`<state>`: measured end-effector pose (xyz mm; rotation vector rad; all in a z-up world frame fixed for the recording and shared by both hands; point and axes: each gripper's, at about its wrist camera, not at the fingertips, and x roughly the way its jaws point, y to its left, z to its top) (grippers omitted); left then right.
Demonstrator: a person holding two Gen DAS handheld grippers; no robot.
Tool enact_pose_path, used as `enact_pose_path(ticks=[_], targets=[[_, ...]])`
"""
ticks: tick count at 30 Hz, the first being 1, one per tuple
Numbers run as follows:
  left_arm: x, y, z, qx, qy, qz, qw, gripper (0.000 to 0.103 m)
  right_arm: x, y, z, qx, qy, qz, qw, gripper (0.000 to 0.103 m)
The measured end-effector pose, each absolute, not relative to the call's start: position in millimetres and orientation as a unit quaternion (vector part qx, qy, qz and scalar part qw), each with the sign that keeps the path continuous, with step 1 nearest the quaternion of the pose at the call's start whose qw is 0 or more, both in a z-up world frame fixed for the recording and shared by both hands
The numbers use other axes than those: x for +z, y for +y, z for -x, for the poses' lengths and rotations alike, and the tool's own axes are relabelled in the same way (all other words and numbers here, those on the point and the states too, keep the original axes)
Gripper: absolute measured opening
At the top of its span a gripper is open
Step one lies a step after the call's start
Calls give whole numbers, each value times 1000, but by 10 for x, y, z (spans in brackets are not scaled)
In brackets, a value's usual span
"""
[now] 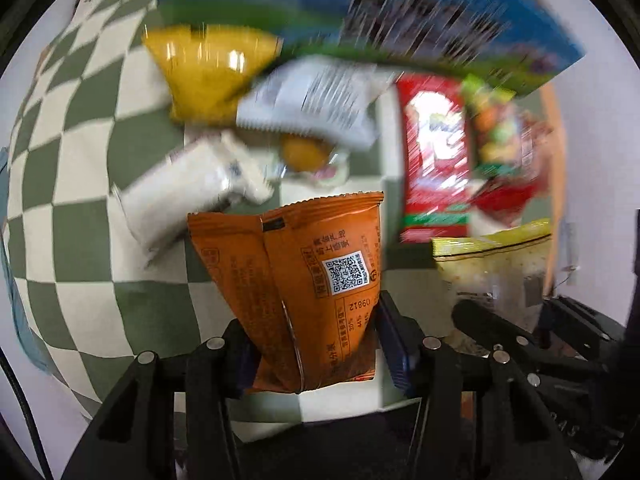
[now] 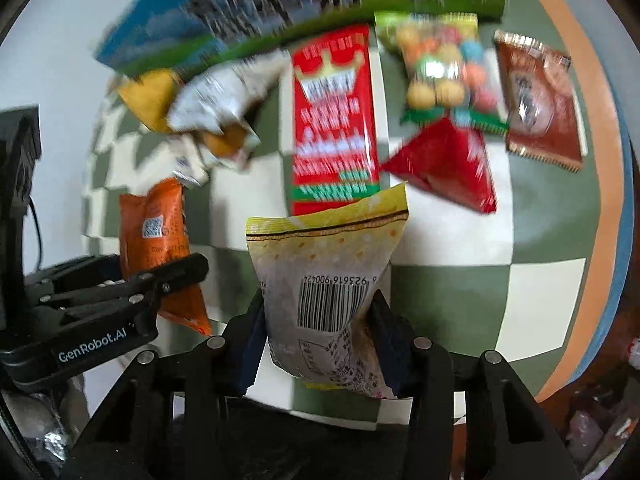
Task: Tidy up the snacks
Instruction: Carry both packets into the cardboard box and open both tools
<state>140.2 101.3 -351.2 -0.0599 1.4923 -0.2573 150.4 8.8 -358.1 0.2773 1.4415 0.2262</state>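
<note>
My left gripper [image 1: 316, 344] is shut on an orange snack packet [image 1: 304, 280] with a QR code, held above the checkered cloth [image 1: 80, 160]. My right gripper [image 2: 320, 332] is shut on a yellow-topped clear snack bag [image 2: 324, 276] with a barcode. In the right wrist view the left gripper [image 2: 160, 280] and its orange packet [image 2: 154, 228] show at the left. In the left wrist view the right gripper [image 1: 504, 332] and its yellow bag [image 1: 492, 264] show at the right.
On the cloth lie a tall red packet [image 2: 334, 120], a red triangular packet [image 2: 444, 164], a bag of coloured balls [image 2: 440, 68], a brown packet [image 2: 540, 100], white wrappers [image 2: 224, 92] and a yellow packet [image 1: 208, 72]. A blue-green box [image 2: 260, 4] stands behind them.
</note>
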Motion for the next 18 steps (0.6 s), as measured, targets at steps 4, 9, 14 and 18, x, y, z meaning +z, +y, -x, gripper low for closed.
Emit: enact_pose_path(ticks=[4, 9, 14, 18], targets=[[-3013, 942, -1536, -138, 644, 52, 751, 49, -3025, -44, -1676, 124, 616, -154, 762, 51], [-2380, 1132, -2216, -155, 597, 71, 784, 49, -2312, -327, -2050, 128, 547, -163, 811, 51], [-2016, 1066, -2919, -137, 555, 59, 818, 49, -1858, -522, -2717, 109, 497, -151, 848, 51], [-1877, 1061, -3586, -105, 548, 30, 829, 49, -1830, -637, -3381, 88, 499, -135, 852, 51]])
